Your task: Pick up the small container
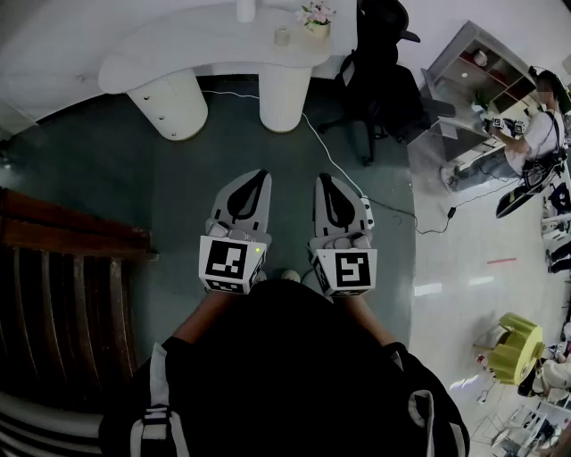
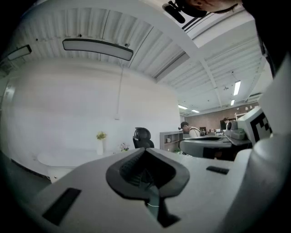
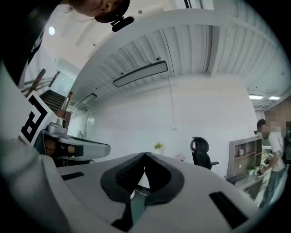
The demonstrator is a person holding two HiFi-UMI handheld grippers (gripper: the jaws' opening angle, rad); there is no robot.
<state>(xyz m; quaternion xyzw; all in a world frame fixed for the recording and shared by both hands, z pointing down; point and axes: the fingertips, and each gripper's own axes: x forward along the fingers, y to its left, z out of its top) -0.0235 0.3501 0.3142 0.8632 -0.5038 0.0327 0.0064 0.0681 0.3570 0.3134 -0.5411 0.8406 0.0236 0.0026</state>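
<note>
The head view looks steeply down onto the left tongs (image 1: 260, 176), right tongs (image 1: 323, 178) and dark teal floor (image 1: 107, 178). Each gripper view rides close behind its own tongs, facing level; all three share the black office chair (image 1: 379, 80).

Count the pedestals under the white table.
2: left pedestal under the table's left end, right pedestal under its right end. More may be hidden past the frame's top.

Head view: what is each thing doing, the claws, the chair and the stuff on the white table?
Left grey claw: shut, empty.
Right grey claw: shut, empty.
Small pale container: upright on curved white table, untouched.
Pot of pink flowers: upright on table.
Black office chair: upright, nobody in it.
</note>
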